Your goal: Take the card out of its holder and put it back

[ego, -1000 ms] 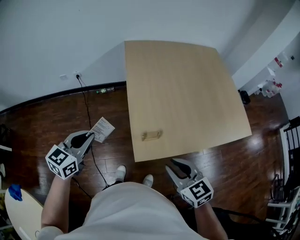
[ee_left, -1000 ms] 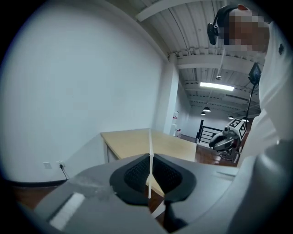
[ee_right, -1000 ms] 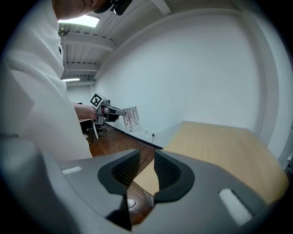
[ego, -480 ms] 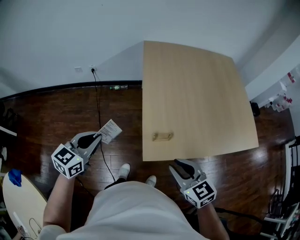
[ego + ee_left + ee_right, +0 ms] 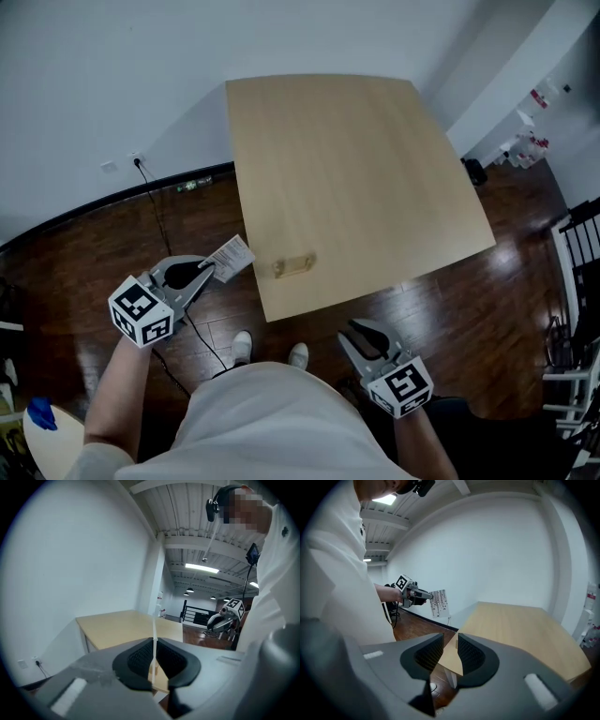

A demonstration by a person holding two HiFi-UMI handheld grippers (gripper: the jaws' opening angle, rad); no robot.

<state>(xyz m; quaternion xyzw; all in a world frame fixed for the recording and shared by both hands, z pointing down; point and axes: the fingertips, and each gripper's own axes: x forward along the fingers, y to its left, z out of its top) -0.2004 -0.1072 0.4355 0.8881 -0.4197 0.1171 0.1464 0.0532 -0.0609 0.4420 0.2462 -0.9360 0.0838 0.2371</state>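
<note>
you're swinging your left gripper (image 5: 208, 273) closer to the table (image 5: 356, 169) edge, it's pinching the card (image 5: 232, 255), holder (image 5: 293, 265) is sitting on the table, right gripper (image 5: 359, 330) is hanging with jaws parted

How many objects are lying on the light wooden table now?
1: the small wooden card holder, near the front edge of the light wooden table. The white printed card is not lying on it; the left claw holds it.
</note>
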